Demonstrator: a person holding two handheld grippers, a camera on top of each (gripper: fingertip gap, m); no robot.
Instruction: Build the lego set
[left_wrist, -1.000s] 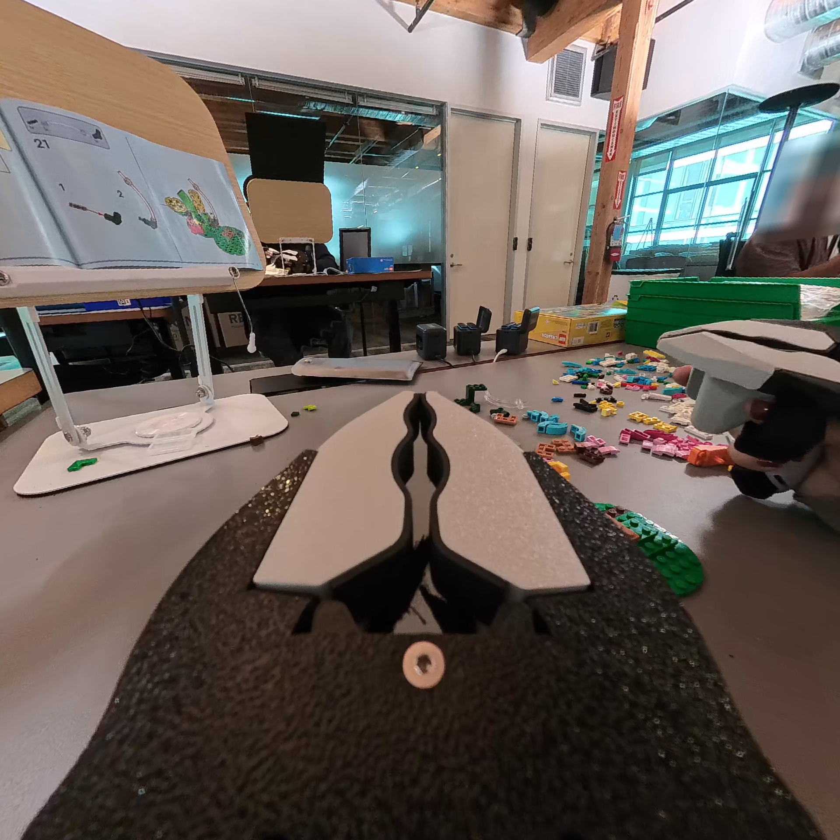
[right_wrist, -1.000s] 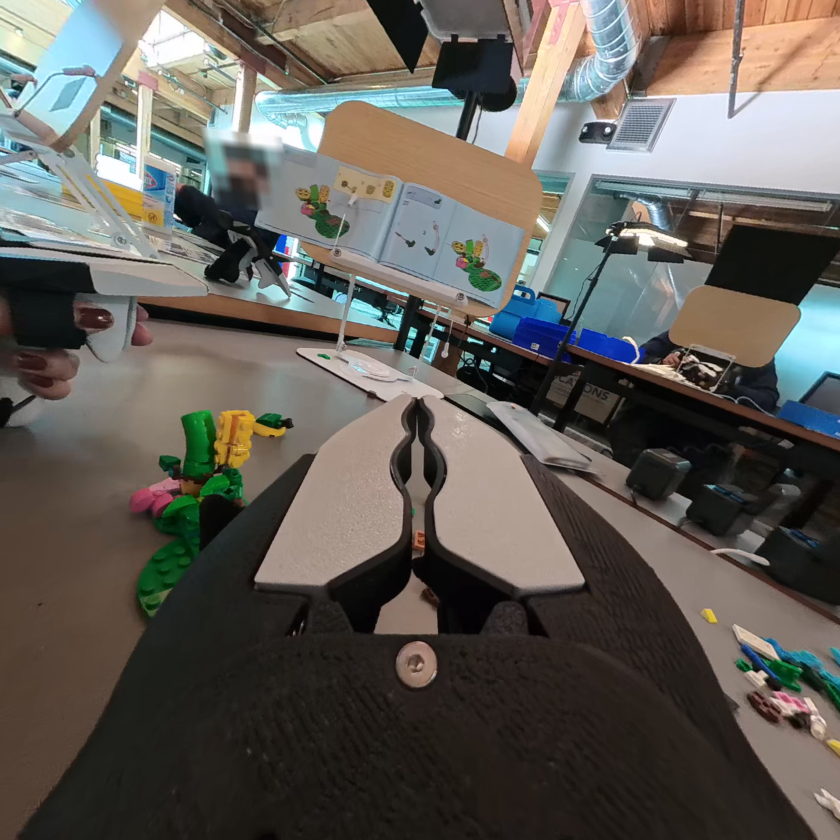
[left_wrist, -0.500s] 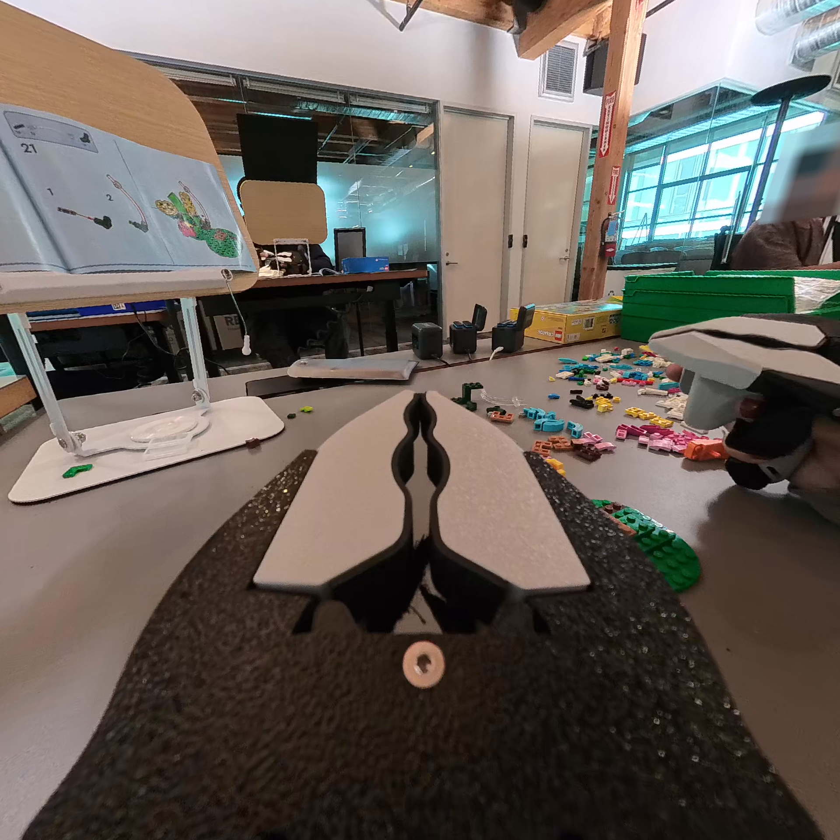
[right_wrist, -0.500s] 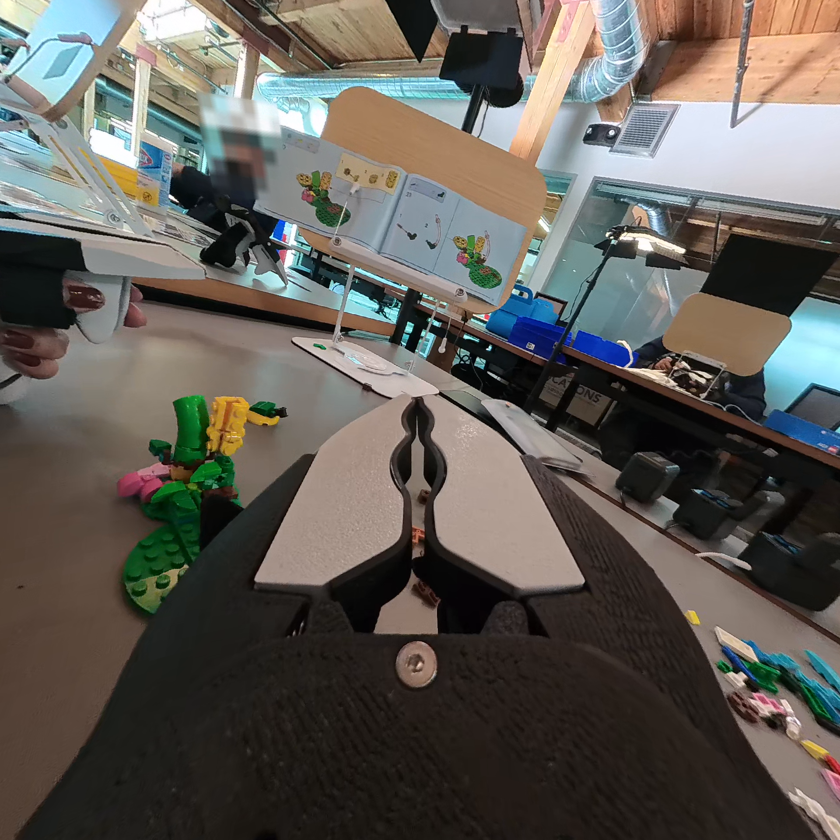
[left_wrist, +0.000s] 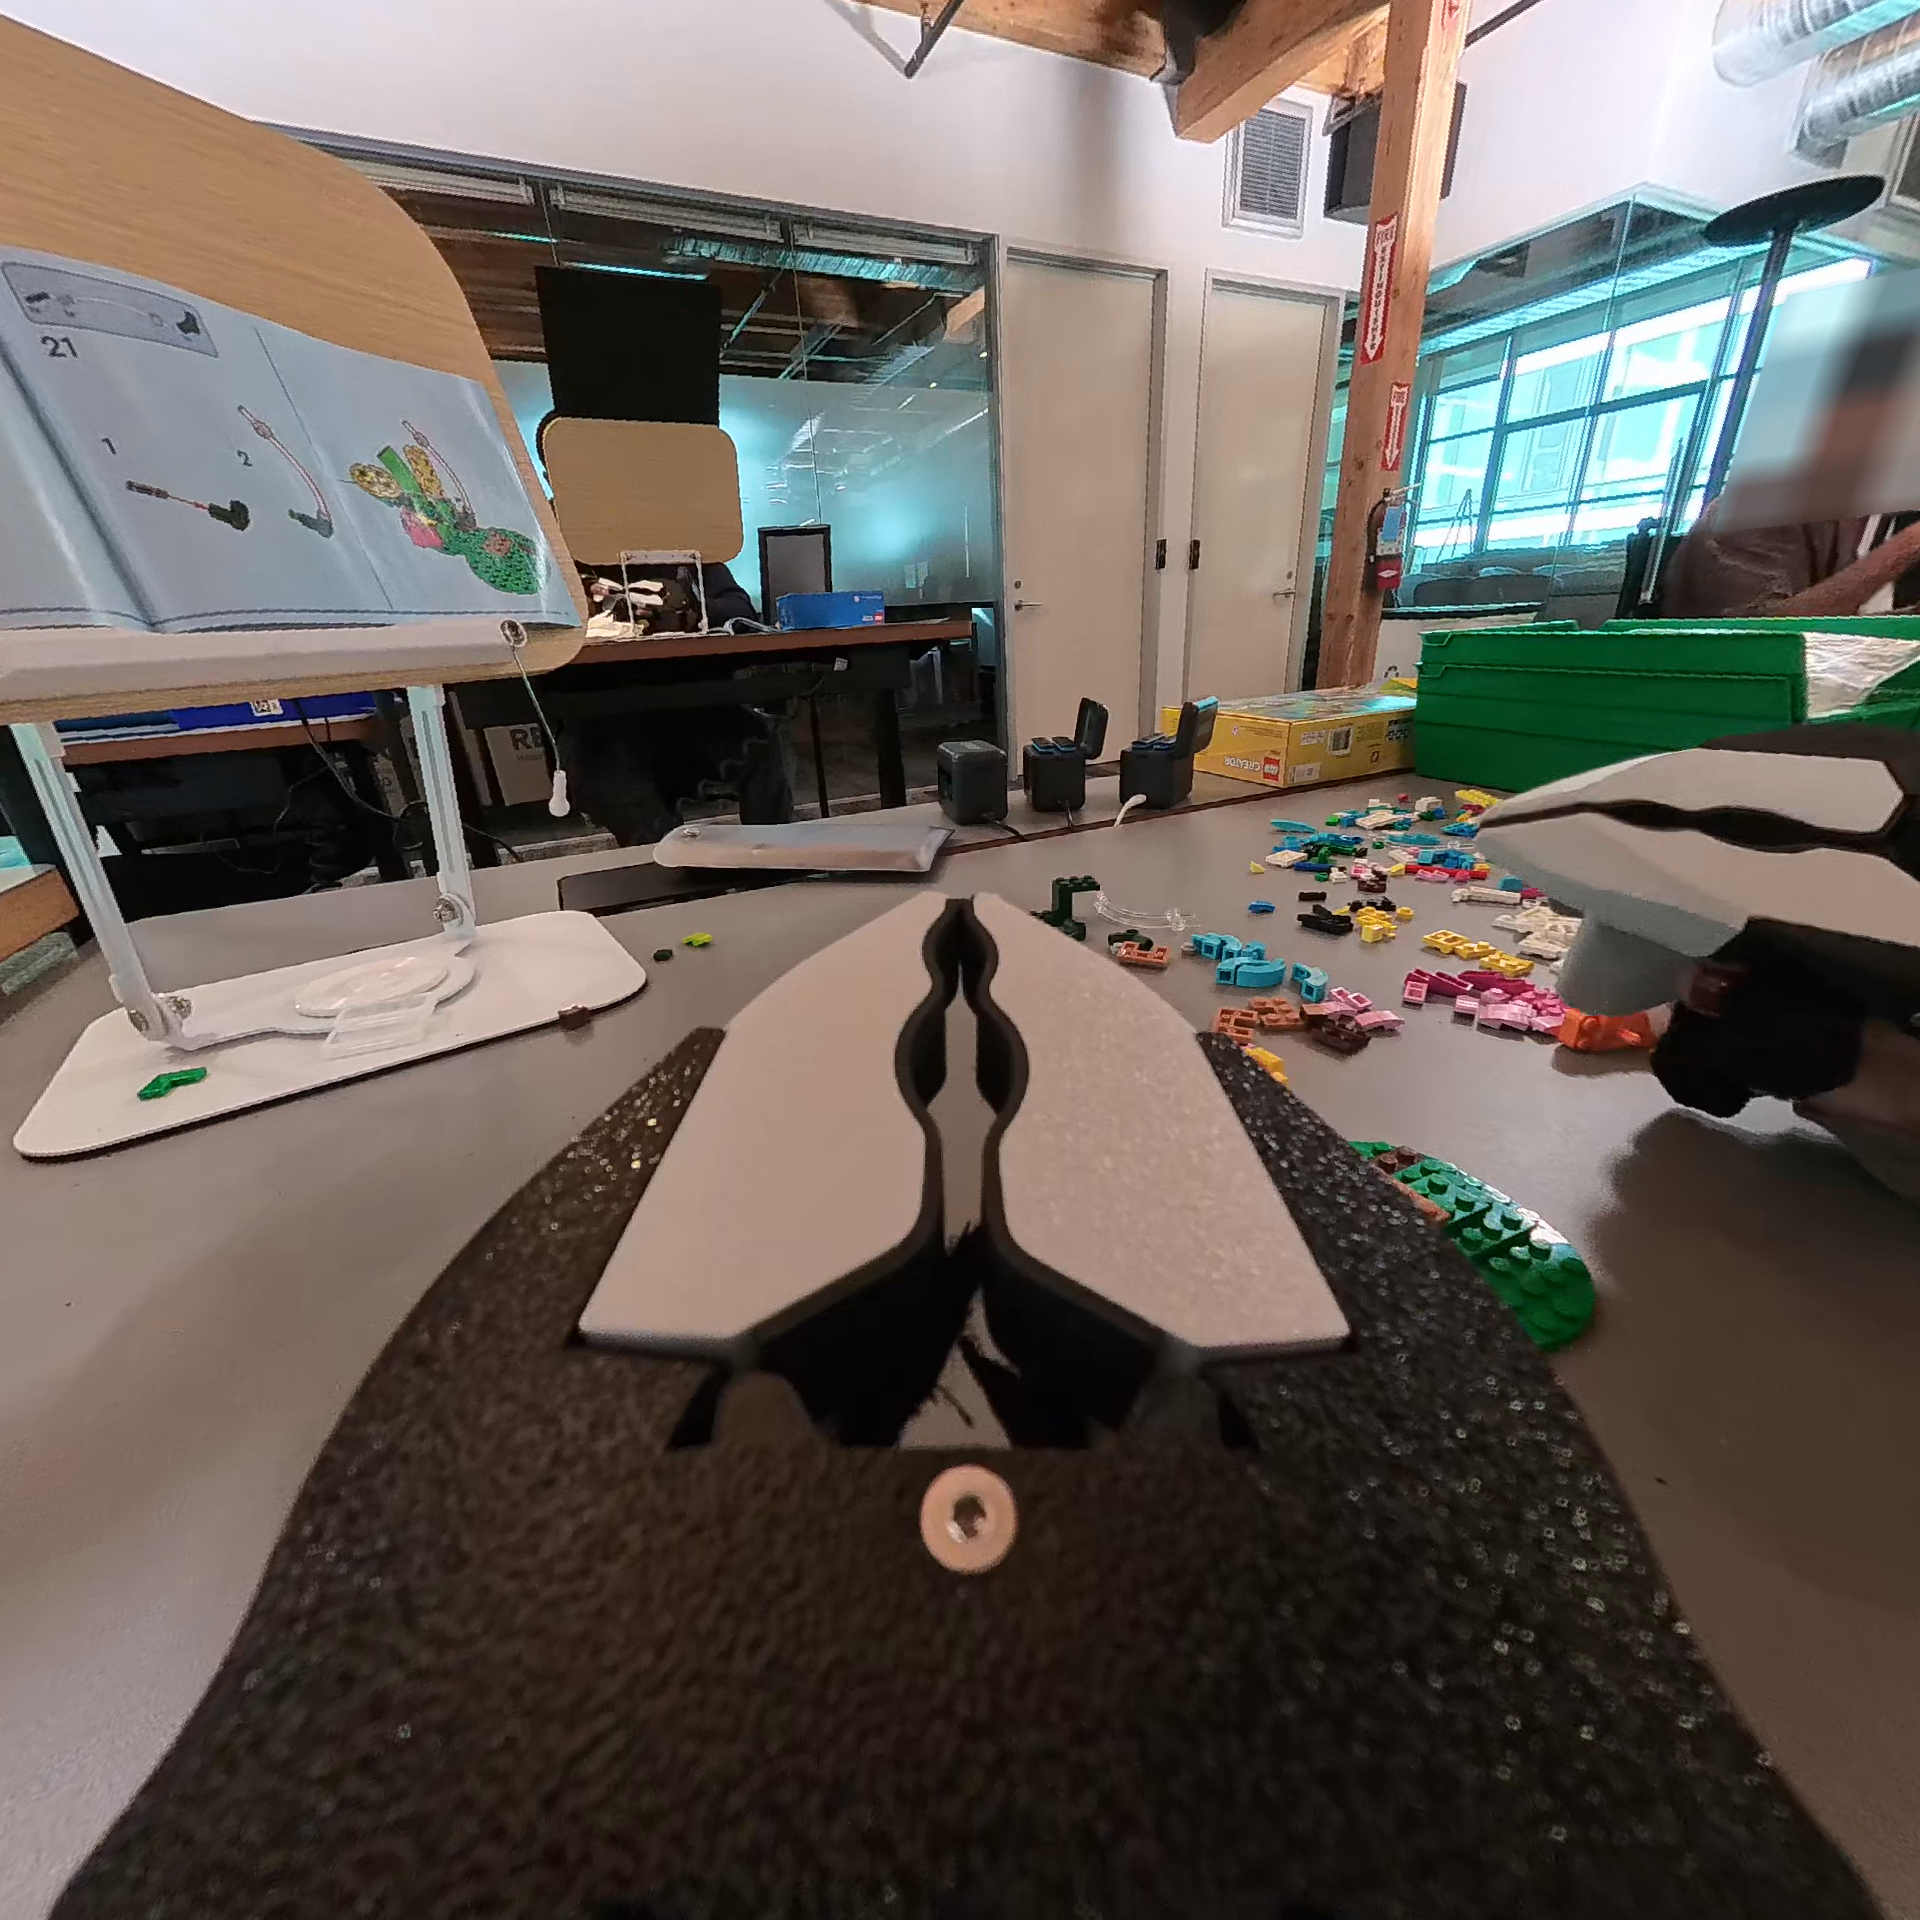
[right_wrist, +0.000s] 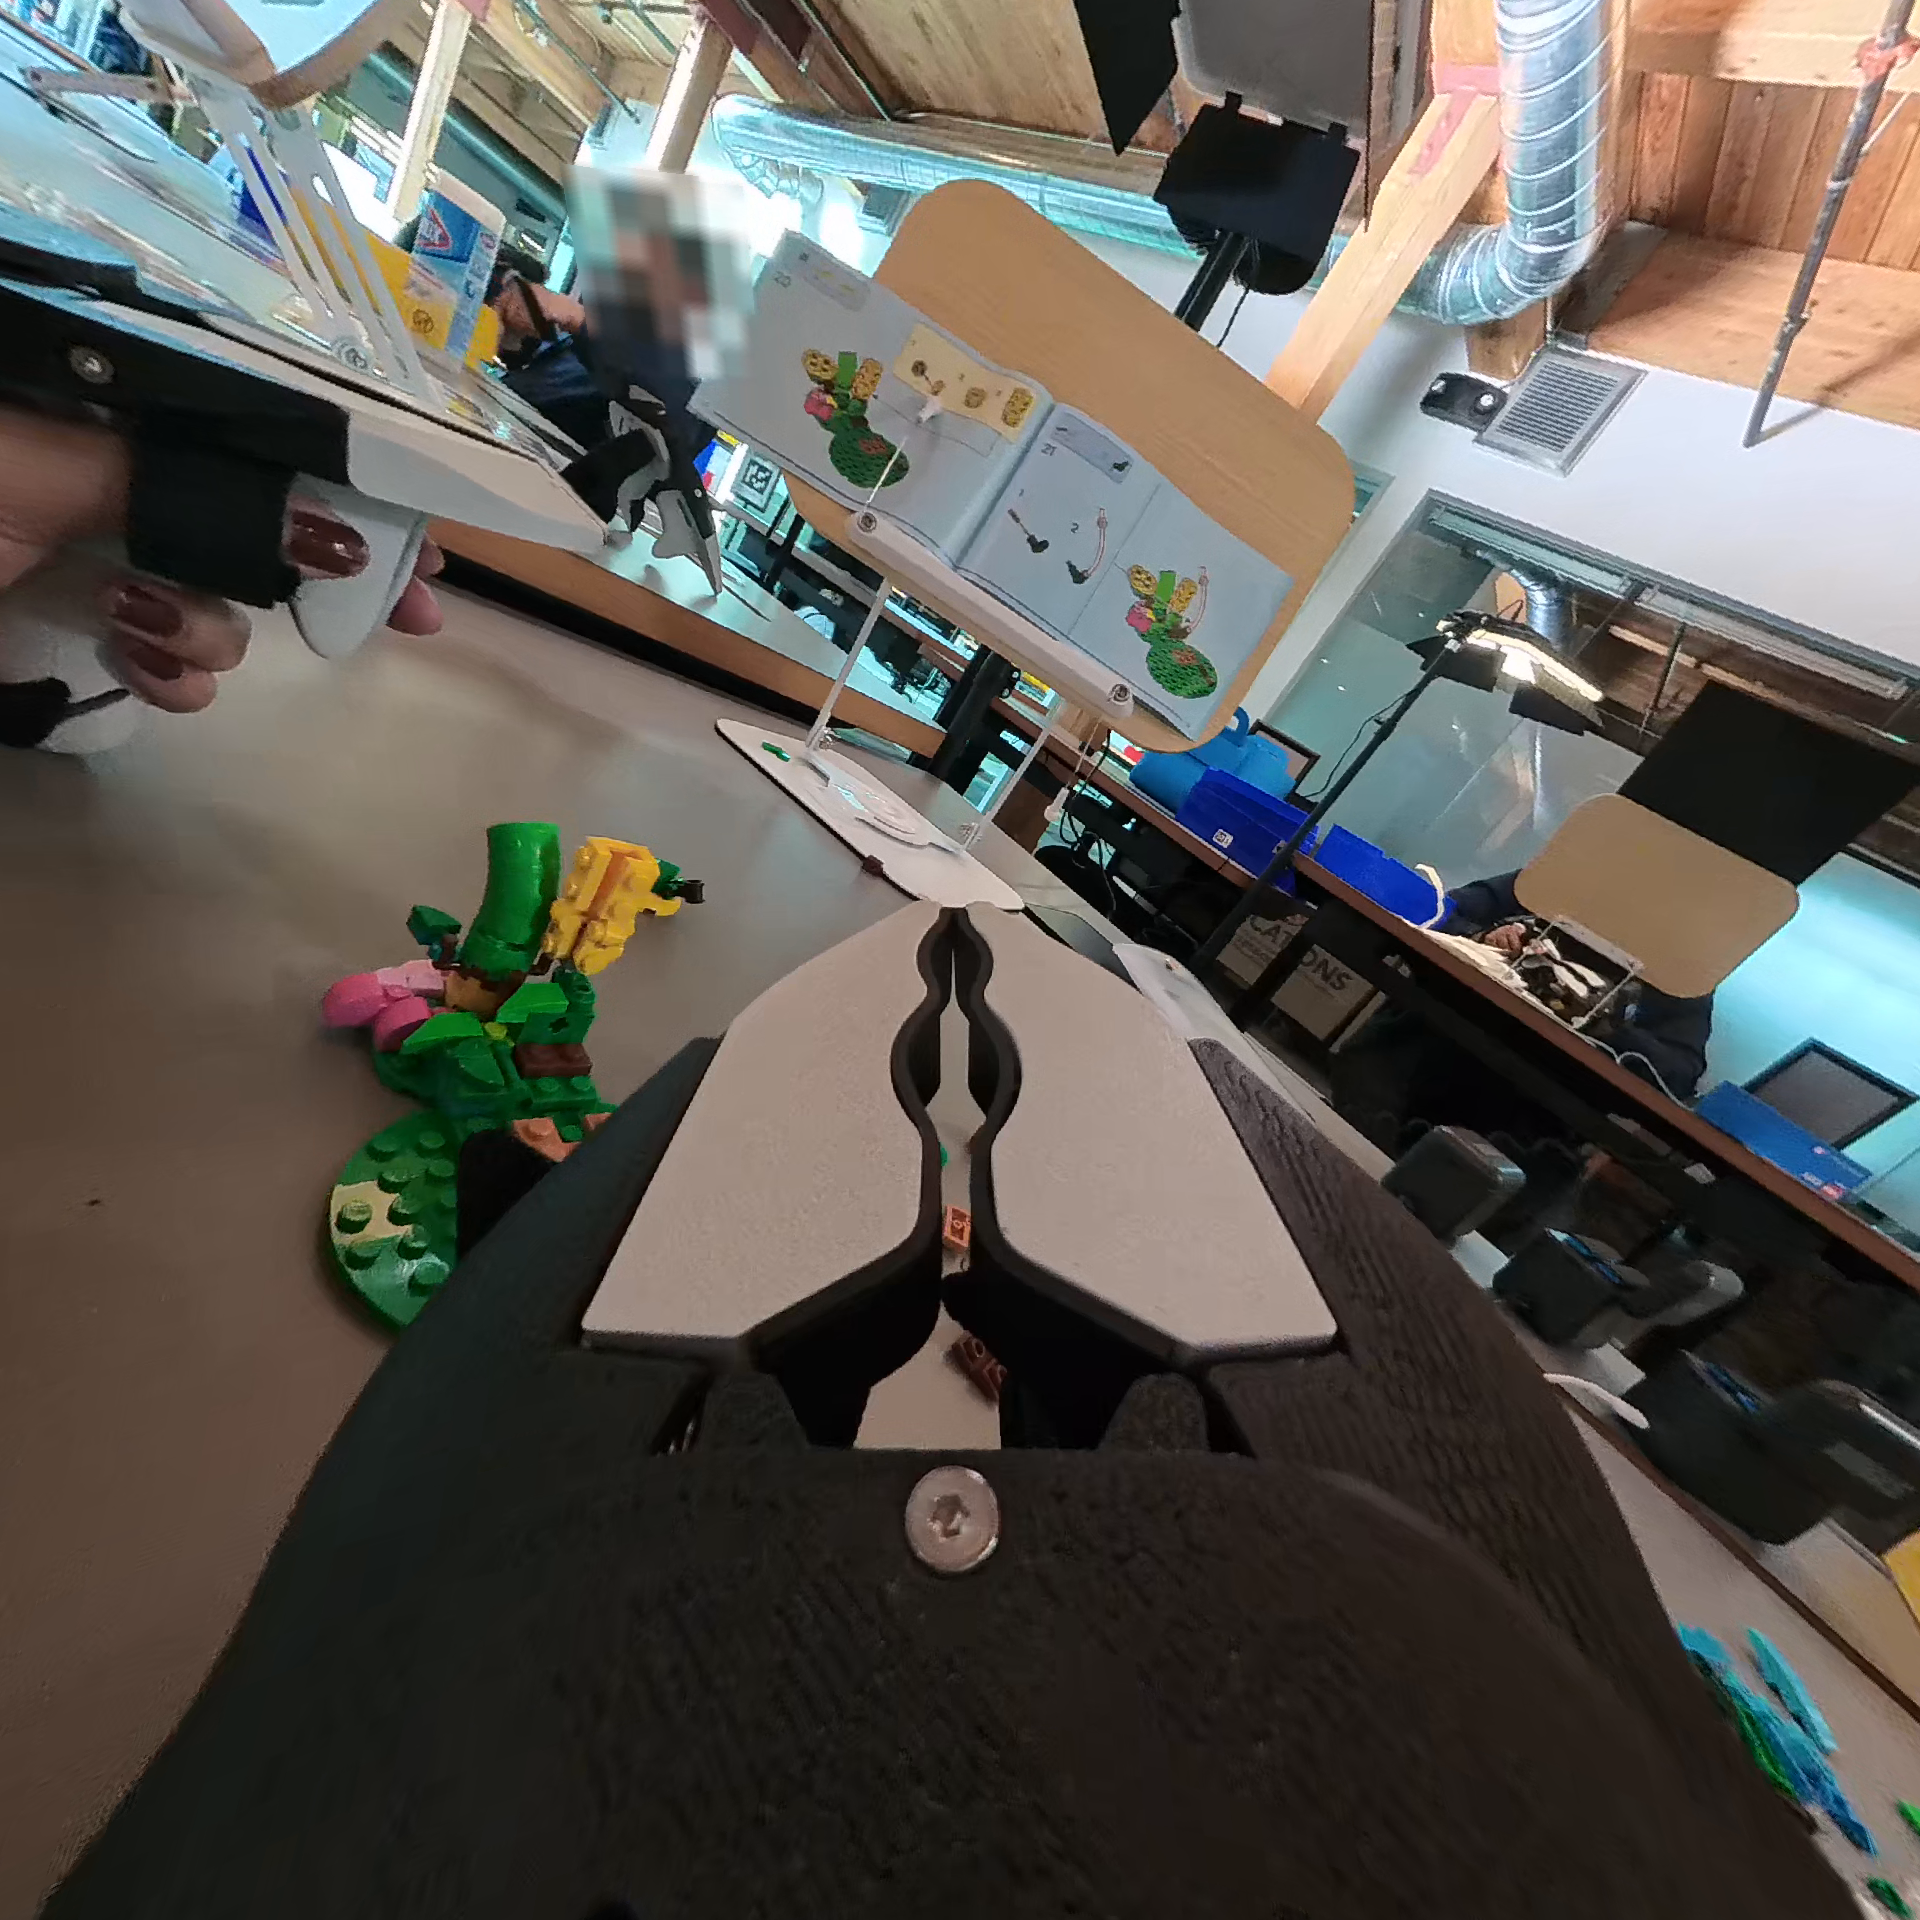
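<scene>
A part-built lego model (right_wrist: 488, 1029) with a green round base, a green stalk, yellow and pink parts stands on the grey table, left of my right gripper (right_wrist: 951, 920). That gripper is shut and empty. In the left wrist view only the model's green base (left_wrist: 1496, 1236) shows, right of my left gripper (left_wrist: 961, 909), which is shut and empty. Loose lego pieces (left_wrist: 1382, 945) lie scattered at the right. The right gripper (left_wrist: 1683, 852) also shows at the right edge there; the left gripper (right_wrist: 312, 457) shows at the upper left of the right wrist view, held by a hand.
An instruction booklet (left_wrist: 260, 488) lies open on a wooden stand with a white foot (left_wrist: 312, 1018) at the left. Green bins (left_wrist: 1621, 707), a yellow box (left_wrist: 1299, 743) and black chargers (left_wrist: 1060, 769) line the table's far edge. A small brown piece (right_wrist: 977, 1366) lies under my right gripper. My right fingertips sit around 15 cm from my left ones.
My right gripper has tilted and moved closer to the model, which now looks larger. My left gripper's view has shifted slightly; both stay shut.
</scene>
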